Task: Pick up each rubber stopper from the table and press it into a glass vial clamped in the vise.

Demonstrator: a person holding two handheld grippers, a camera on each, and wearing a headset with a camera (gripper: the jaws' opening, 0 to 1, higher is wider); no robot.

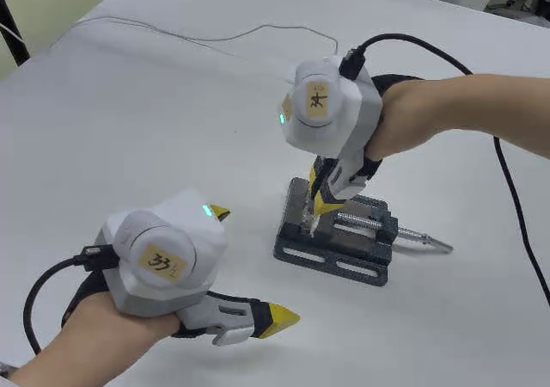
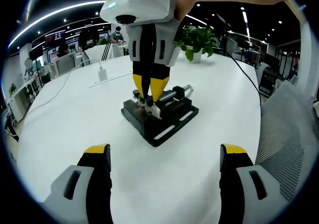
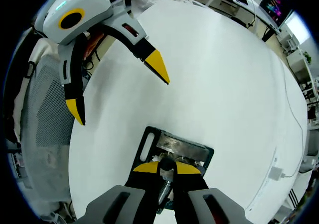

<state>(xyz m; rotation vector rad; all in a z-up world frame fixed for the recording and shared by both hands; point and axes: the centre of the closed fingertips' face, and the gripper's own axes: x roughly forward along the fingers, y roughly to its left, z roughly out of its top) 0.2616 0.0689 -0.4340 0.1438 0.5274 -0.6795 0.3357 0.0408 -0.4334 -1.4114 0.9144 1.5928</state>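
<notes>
Stopper [image 3: 167, 165] sits clamped between right gripper [image 1: 314, 218] jaws over vise [image 1: 332, 263]; left gripper [image 2: 165, 149] gapes.

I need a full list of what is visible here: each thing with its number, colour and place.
table: one, white, under everything.
vise: one, black, on the table.
vise screw: one, silver, protruding from the vise.
glass vial: one, pale, clamped in the vise.
rubber stopper: one, dark, between the right jaws above the vial.
thick cables: two, black, one from each hand-held gripper.
thin cable: one, grey, lying far across the table.
plant: one, green, on the table's far side.
mesh chair: one, grey, beside the table.
left hand-held gripper: one, white with yellow tips, open above bare table.
right hand-held gripper: one, same colours, shut on the rubber stopper over the vise.
</notes>
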